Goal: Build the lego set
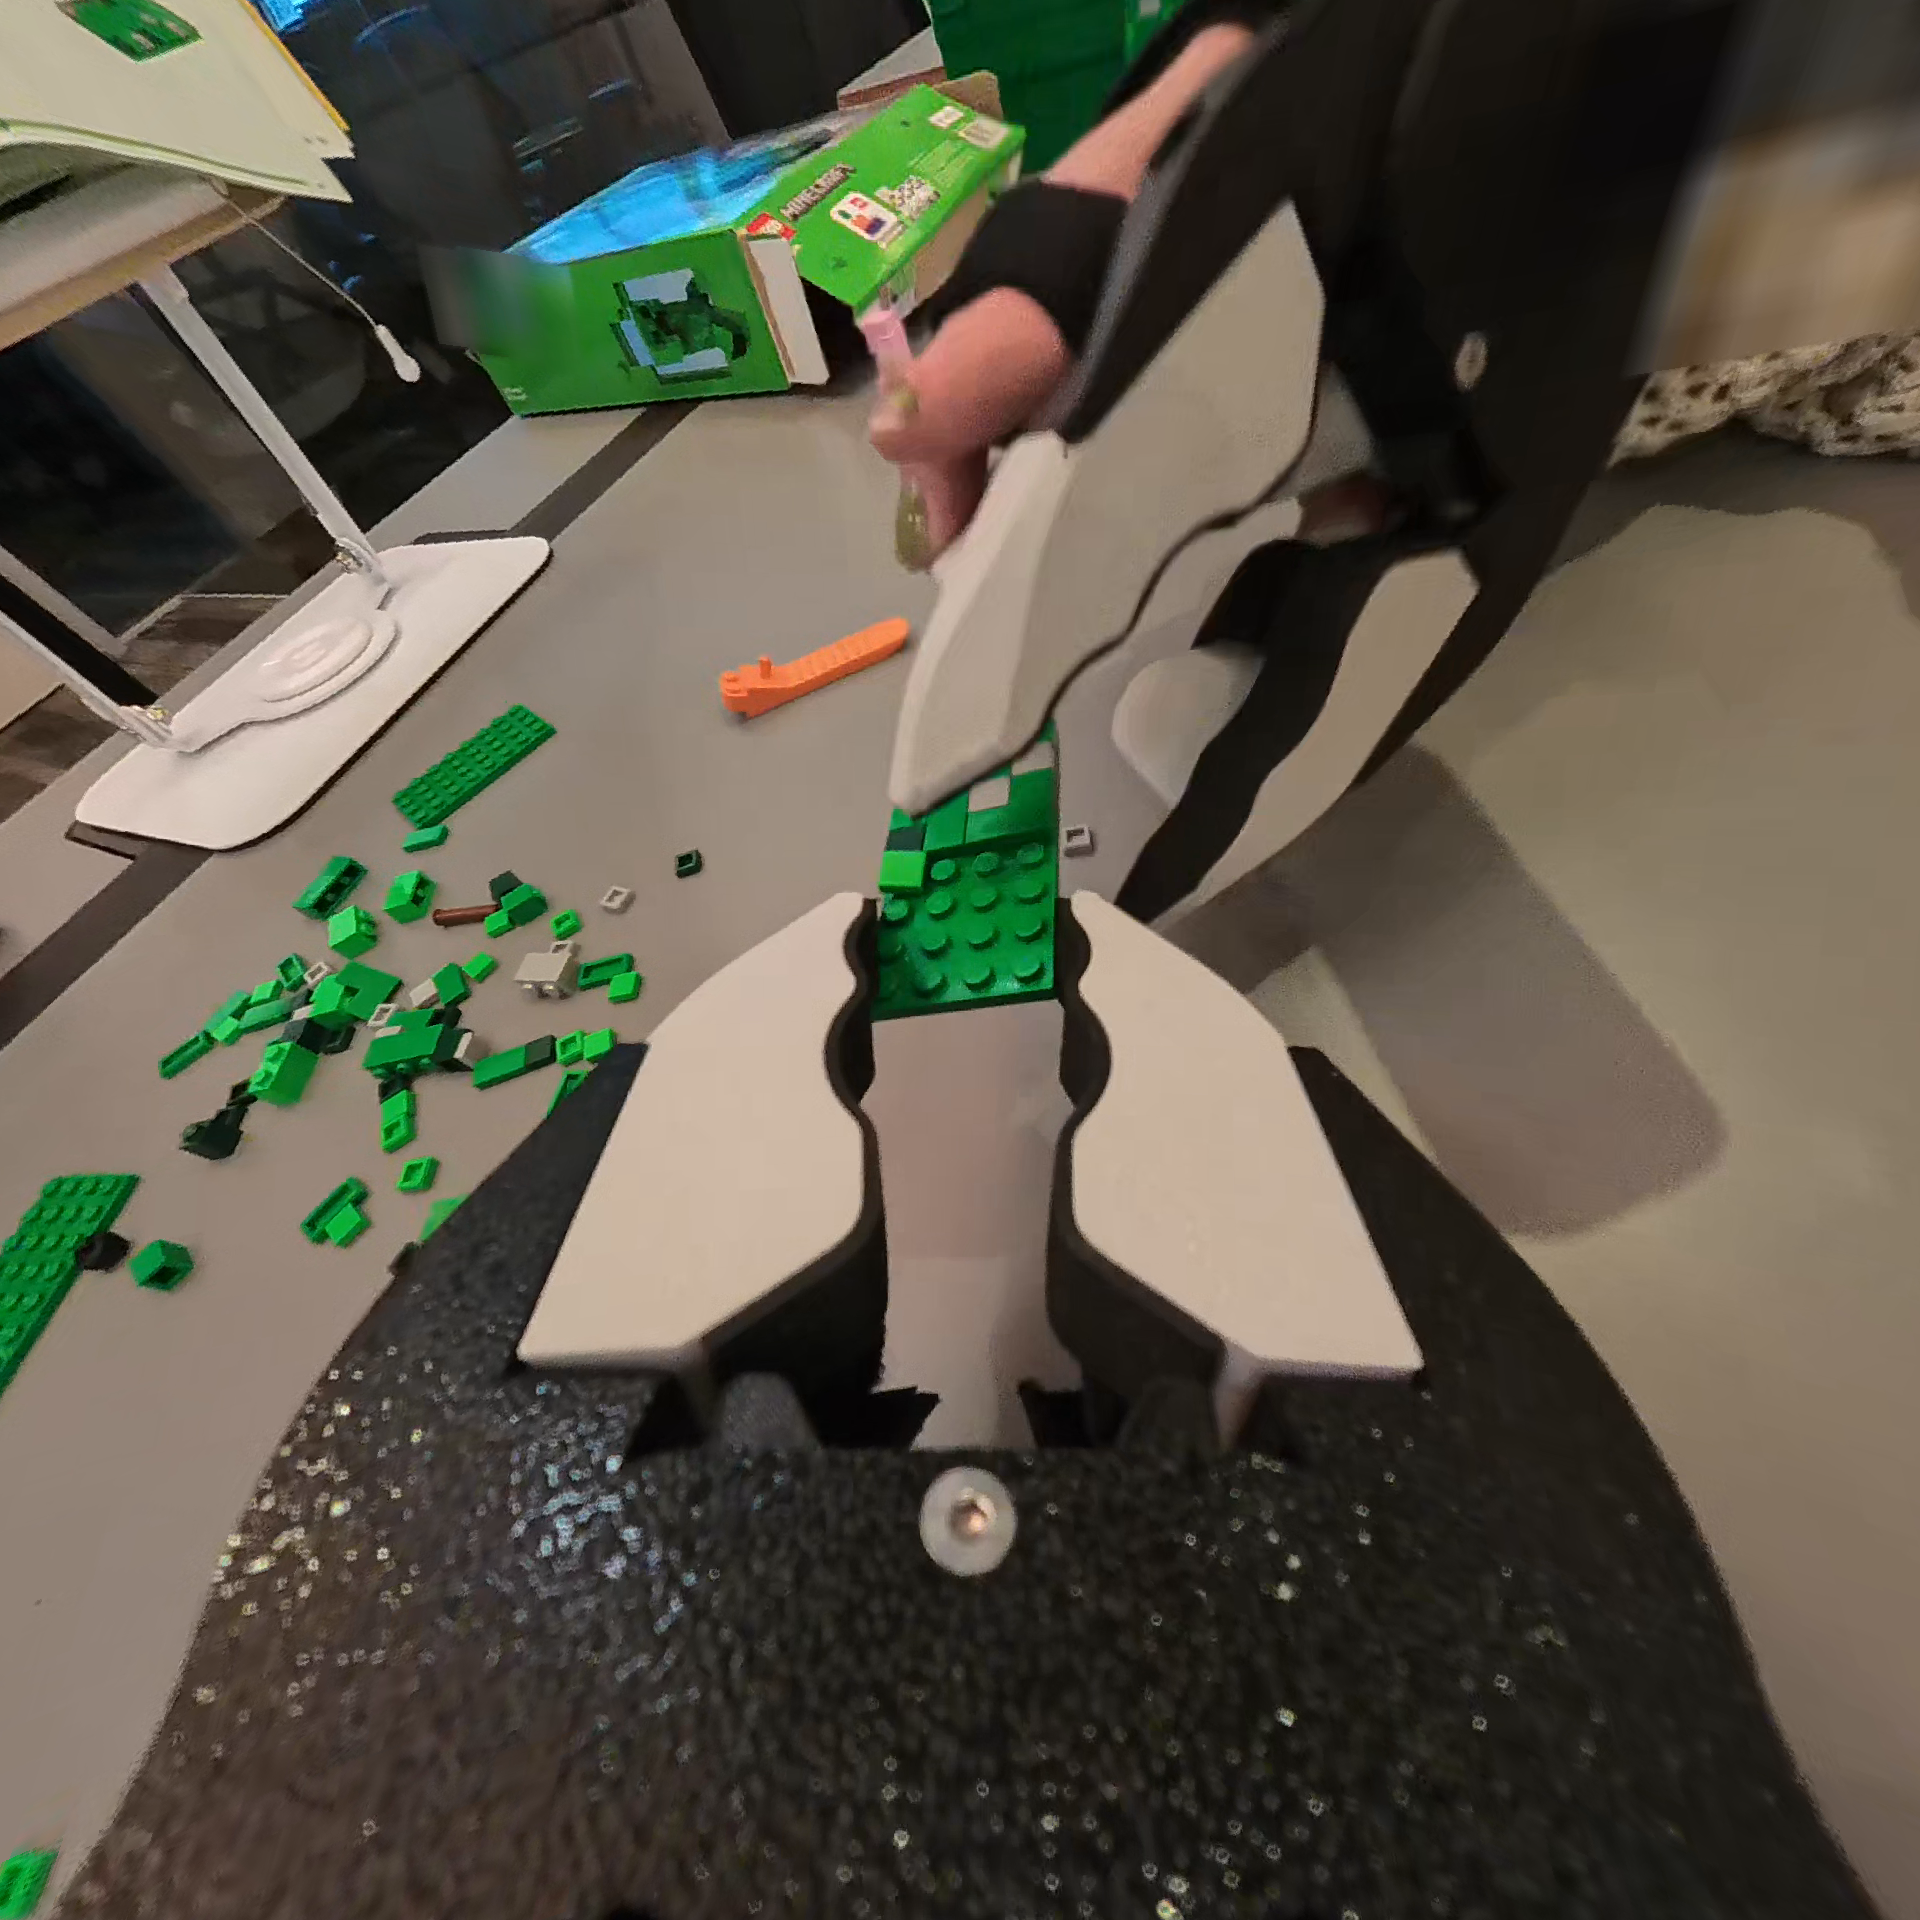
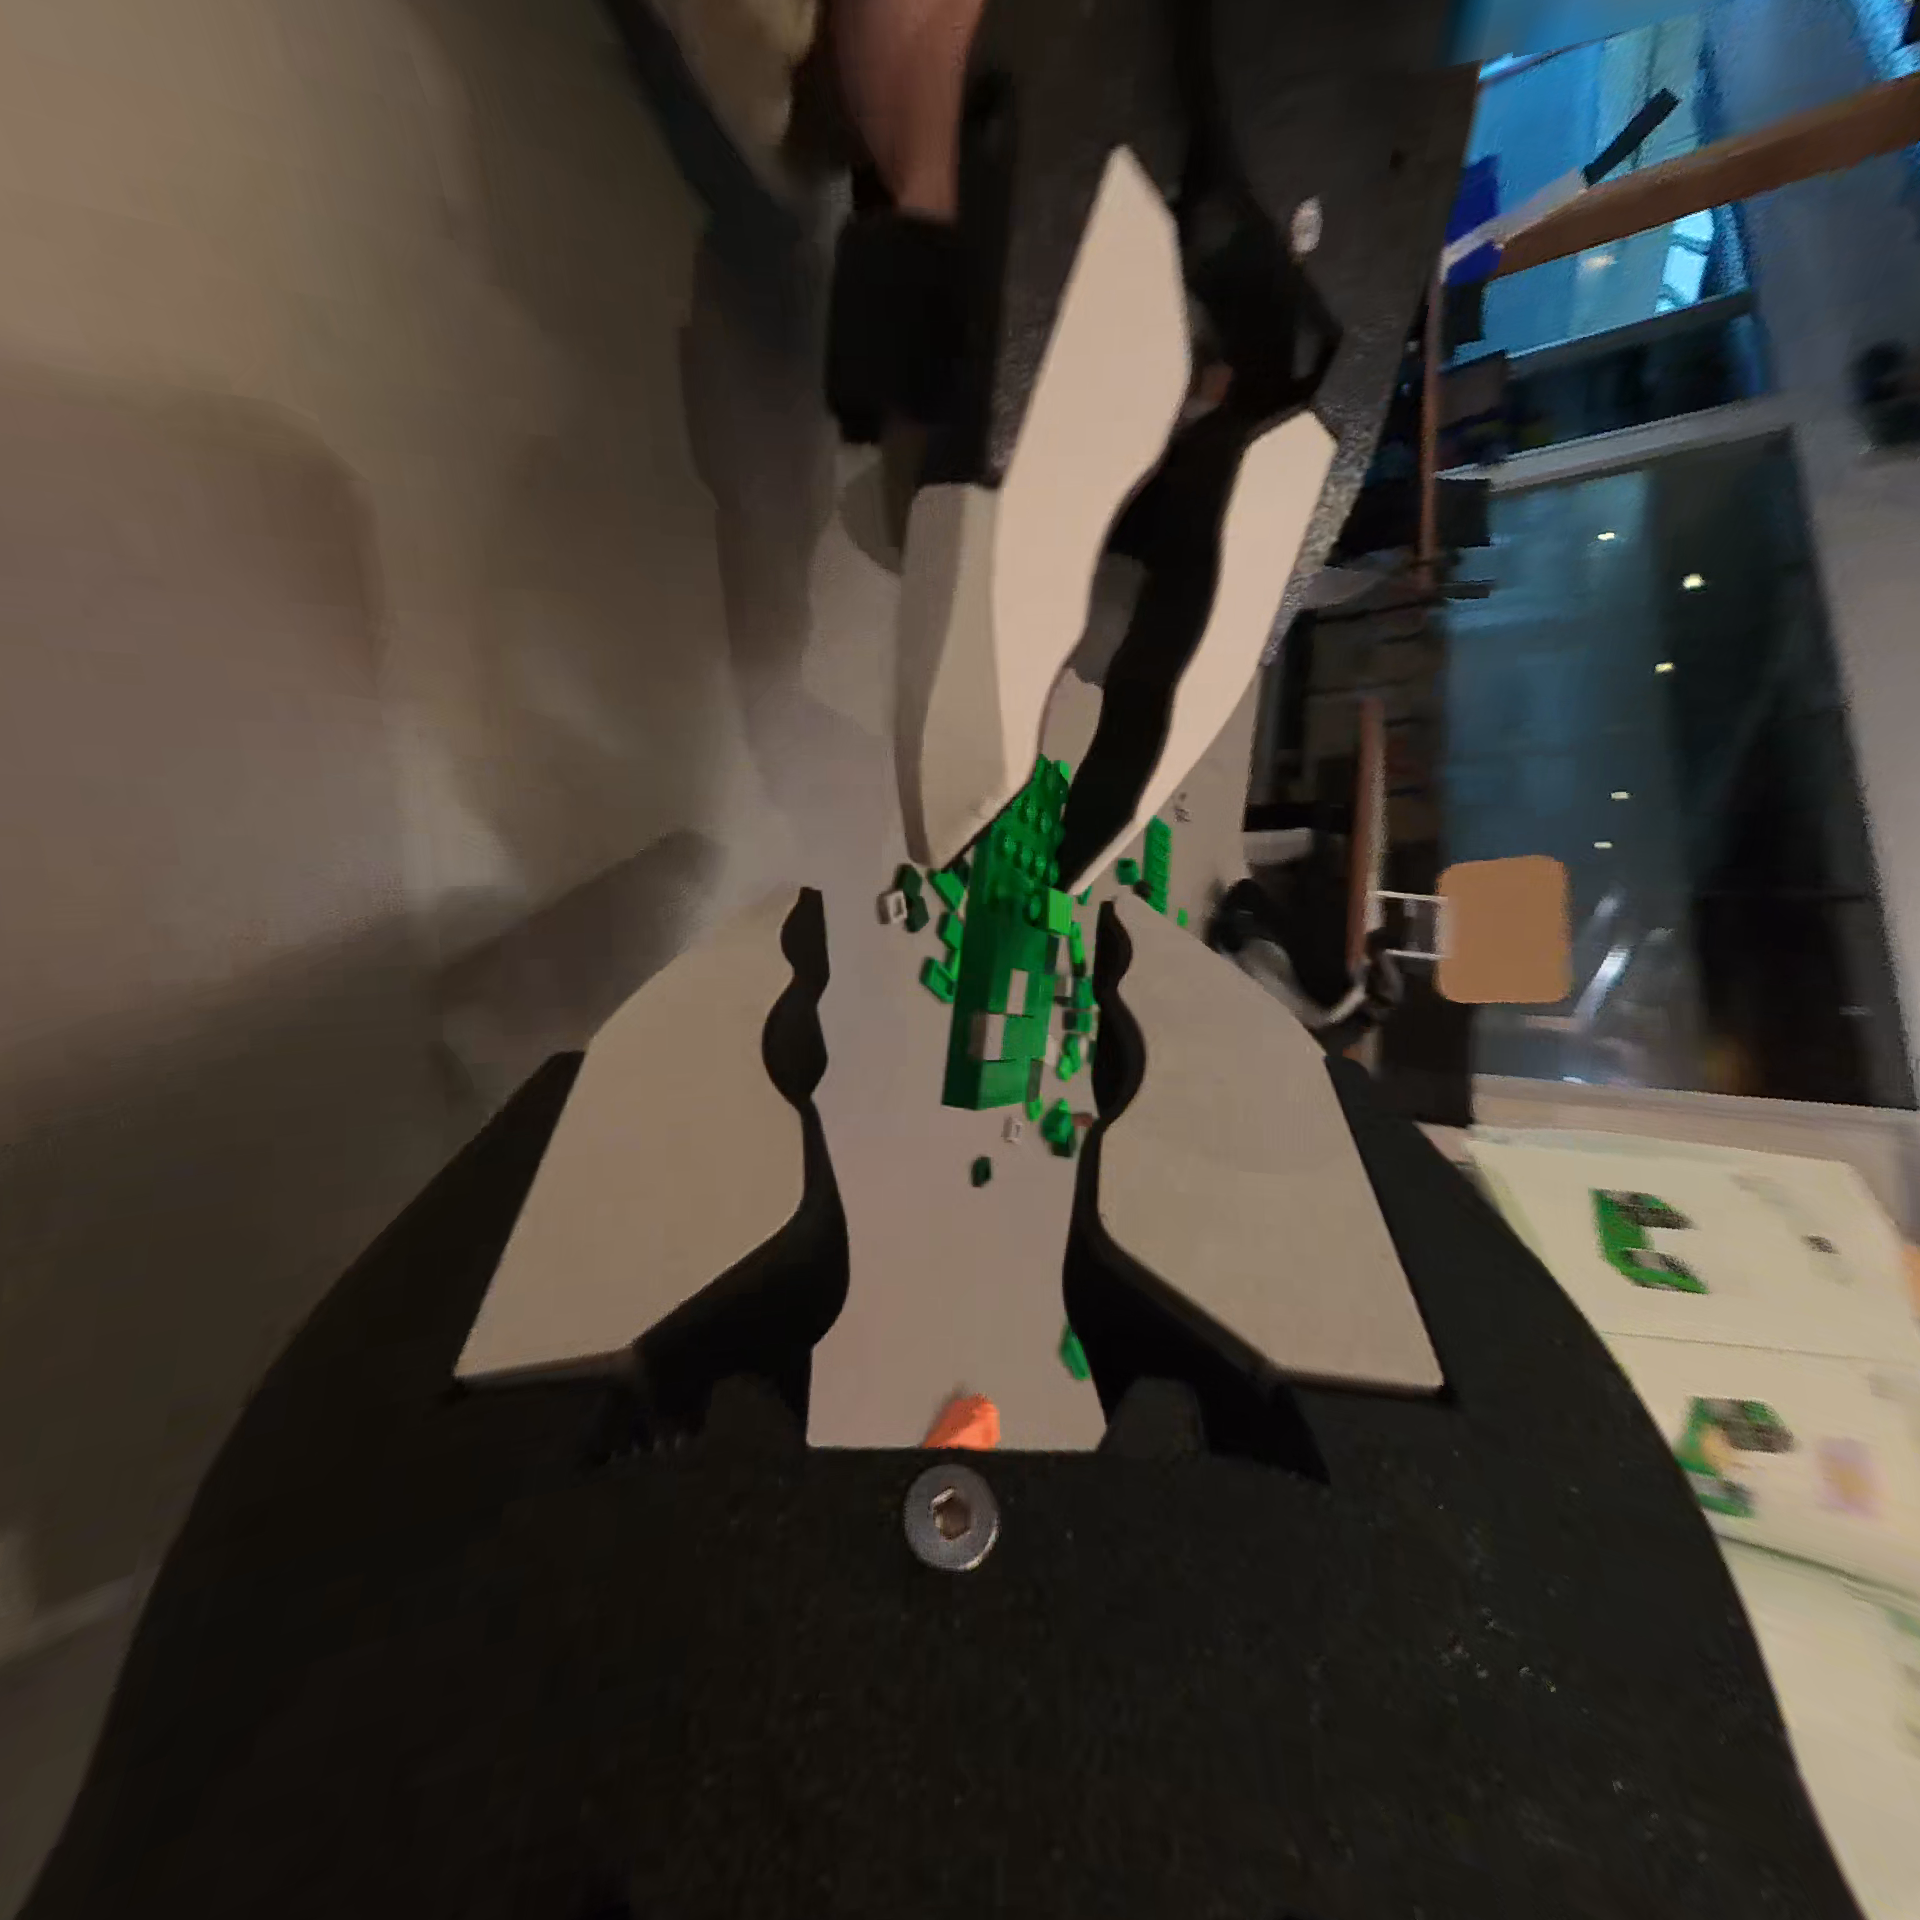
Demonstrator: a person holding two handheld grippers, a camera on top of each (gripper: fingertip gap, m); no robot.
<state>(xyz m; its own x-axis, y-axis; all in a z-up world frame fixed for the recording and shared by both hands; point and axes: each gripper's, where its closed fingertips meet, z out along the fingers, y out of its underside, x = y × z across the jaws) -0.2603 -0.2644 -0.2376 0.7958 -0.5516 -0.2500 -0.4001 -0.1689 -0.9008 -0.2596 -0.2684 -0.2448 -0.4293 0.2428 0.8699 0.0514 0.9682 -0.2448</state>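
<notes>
Your left gripper (image 1: 966, 920) has its fingers on either side of the near end of the green plate (image 1: 971, 935), and from the left wrist view they look clamped on its edges. The right wrist view backs that up: the plate's end sits between those 2 fingers there too. The plate lies on the grey table (image 1: 727, 540), studs up on the near half, with flat green, dark green and white tiles on the far half.

Your right gripper (image 2: 961, 909) is spread wide with nothing between the fingers. In the left wrist view 1 of its fingertips (image 1: 925, 779) is over the tiled end of the plate; can't tell if it's actually touching. A hand (image 1: 977, 384) in a black fingerless glove is on that gripper.

Left of the plate there's a loose pile of bricks (image 1: 364, 1018), mostly green with a few grey bits. A long green plate (image 1: 473, 764) lies a bit beyond it, and another (image 1: 52, 1257) sits at the left edge. The orange separator (image 1: 810, 675) is well clear of the pile, near the right gripper's finger. The green box (image 1: 665, 312) is at the far end, open and on its side. A white stand (image 1: 312, 665) holds the manual (image 2: 1704, 1247) up at the left.
</notes>
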